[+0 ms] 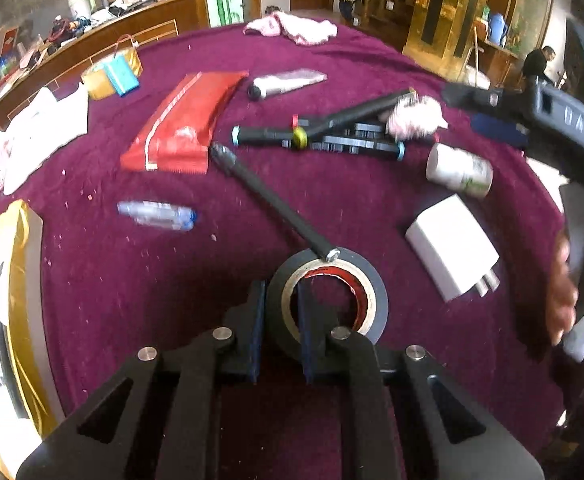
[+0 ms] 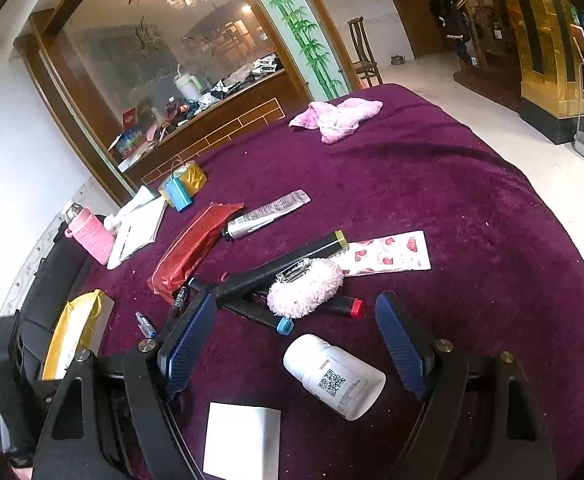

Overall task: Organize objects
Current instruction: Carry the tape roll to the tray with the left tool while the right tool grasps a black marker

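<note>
Tape roll (image 1: 328, 296) lies flat; we see the left gripper (image 1: 279, 320) clamped across its near wall, a pen tip resting on its far rim, right gripper (image 2: 304, 356) agape, empty.

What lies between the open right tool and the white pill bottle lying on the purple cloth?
Nothing visible. The white pill bottle lies on its side on bare purple cloth just ahead of the right tool, roughly between its spread fingers. The white charger block sits nearer the camera, beside the bottle, not across the approach.
</note>
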The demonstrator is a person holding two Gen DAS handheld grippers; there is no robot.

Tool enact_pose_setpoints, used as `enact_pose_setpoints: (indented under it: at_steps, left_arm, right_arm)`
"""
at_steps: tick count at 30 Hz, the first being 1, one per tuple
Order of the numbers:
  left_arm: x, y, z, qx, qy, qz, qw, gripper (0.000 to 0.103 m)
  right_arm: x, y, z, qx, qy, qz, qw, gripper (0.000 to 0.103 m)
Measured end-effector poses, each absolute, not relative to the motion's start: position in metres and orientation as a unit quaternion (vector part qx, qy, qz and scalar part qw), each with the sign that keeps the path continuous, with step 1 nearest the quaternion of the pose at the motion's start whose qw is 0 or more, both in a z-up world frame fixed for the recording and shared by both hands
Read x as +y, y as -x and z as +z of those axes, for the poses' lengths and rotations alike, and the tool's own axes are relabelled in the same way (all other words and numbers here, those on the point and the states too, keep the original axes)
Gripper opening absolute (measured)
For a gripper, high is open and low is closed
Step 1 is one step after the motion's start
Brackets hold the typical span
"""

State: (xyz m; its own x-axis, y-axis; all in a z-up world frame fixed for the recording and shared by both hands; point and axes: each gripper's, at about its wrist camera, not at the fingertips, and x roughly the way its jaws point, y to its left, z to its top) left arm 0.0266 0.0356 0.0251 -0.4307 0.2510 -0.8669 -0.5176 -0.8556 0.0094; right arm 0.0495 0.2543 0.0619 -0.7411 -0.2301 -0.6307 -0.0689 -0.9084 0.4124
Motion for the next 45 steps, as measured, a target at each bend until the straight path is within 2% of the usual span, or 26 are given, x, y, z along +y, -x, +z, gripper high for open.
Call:
enact_pose_setpoints:
  at_steps: [11,19,22,27,35,36,38,39,42,43,44,45]
  left_arm:
    - [0.056,-0.031,0.018,0.157,0.433,0.863,0.206,0.014]
    - [-0.002,-0.053,0.045,0.021,0.427,0.873,0.236,0.012]
    - [-0.033,-0.071,0.062,-0.010,0.413,0.880,0.235,0.012]
    - [-0.088,-0.091,0.076,-0.064,0.403,0.886,0.220,0.013]
    - [-0.170,-0.112,0.083,-0.105,0.378,0.906,0.156,0.013]
    - [-0.176,-0.113,0.083,-0.108,0.377,0.908,0.150,0.013]
    - [-0.195,-0.116,0.082,-0.117,0.374,0.910,0.134,0.013]
    - [-0.206,-0.118,0.081,-0.123,0.373,0.911,0.125,0.013]
    - [-0.226,-0.120,0.078,-0.133,0.371,0.913,0.109,0.013]
    - [-0.231,-0.121,0.077,-0.136,0.370,0.913,0.104,0.013]
    - [-0.236,-0.122,0.077,-0.137,0.370,0.913,0.101,0.013]
    - [-0.240,-0.123,0.077,-0.138,0.369,0.914,0.099,0.013]
  right_arm:
    - [0.249,-0.047,0.059,-0.177,-0.359,-0.916,0.026,0.077]
    - [0.238,-0.050,0.066,-0.133,-0.343,-0.930,0.009,0.077]
    - [0.228,-0.051,0.077,-0.161,-0.356,-0.920,0.041,0.078]
    - [0.176,-0.028,0.083,-0.162,-0.419,-0.887,0.108,0.078]
    - [0.077,0.022,0.037,-0.015,-0.518,-0.851,0.088,0.076]
    - [0.070,0.026,0.033,0.000,-0.520,-0.850,0.081,0.074]
    - [0.056,0.031,0.025,0.041,-0.522,-0.850,0.057,0.058]
    - [0.051,0.033,0.022,0.054,-0.524,-0.848,0.051,0.042]
    - [0.047,0.033,0.023,0.045,-0.517,-0.853,0.057,0.025]
    - [0.046,0.031,0.024,0.042,-0.517,-0.853,0.062,0.014]
    - [0.046,0.030,0.025,0.043,-0.517,-0.853,0.059,0.007]
    - [0.048,0.028,0.026,0.037,-0.516,-0.853,0.061,0.007]
